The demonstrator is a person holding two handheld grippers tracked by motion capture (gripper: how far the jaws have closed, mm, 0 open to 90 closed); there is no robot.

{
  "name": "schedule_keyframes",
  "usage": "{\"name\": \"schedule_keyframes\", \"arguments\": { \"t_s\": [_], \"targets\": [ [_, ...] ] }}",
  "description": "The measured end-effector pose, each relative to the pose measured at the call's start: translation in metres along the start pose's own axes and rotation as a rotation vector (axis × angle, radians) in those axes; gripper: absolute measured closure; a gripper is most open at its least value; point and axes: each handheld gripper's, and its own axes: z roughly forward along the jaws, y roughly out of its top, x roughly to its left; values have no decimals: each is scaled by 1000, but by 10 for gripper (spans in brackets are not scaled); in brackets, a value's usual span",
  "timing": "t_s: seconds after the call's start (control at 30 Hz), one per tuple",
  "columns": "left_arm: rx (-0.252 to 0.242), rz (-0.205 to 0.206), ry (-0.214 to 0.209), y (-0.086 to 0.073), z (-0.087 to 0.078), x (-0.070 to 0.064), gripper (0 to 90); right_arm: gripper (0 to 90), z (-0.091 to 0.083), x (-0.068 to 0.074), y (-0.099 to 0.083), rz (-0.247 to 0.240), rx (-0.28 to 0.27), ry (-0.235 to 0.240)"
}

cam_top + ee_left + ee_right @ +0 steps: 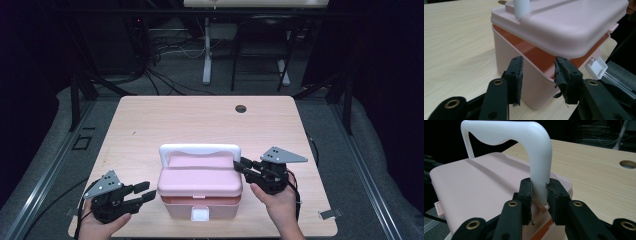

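Observation:
A pink lidded box point(200, 192) with a white handle point(199, 148) stands near the table's front edge. Its white front latch point(200, 215) hangs loose, and the lid point(574, 27) sits slightly raised, showing an orange inner wall point(536, 53). My right gripper point(243, 166) is shut on the handle's right upright point(539, 185), low down by the lid. My left gripper point(144, 192) stands open just left of the box, its pads point(516, 75) spread before the box's near corner without touching it.
The light wooden table point(200, 120) has a round cable hole point(241, 108) at the back. Beyond its far edge lie cables and desk legs point(206, 55) on a dark floor. Metal rails point(45, 175) run along both sides.

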Motion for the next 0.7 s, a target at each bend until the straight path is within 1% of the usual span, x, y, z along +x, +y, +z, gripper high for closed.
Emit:
{"name": "schedule_keyframes", "arguments": {
  "t_s": [0.07,0.1,0.13,0.2,0.4,0.7],
  "targets": [
    [9,9,7,-2,2,-1,566,739,0,0,0,0,2,0],
    [2,4,0,-2,3,-2,562,739,0,0,0,1,-1,0],
    [7,8,0,-3,4,-3,556,739,0,0,0,1,-1,-1],
    [1,15,-3,-3,5,-4,554,739,0,0,0,-1,-1,0],
    [-5,25,-11,0,9,-9,553,739,0,0,0,1,0,0],
    [-18,41,-4,4,10,-12,550,735,0,-1,0,15,-6,3]
  ]
}}
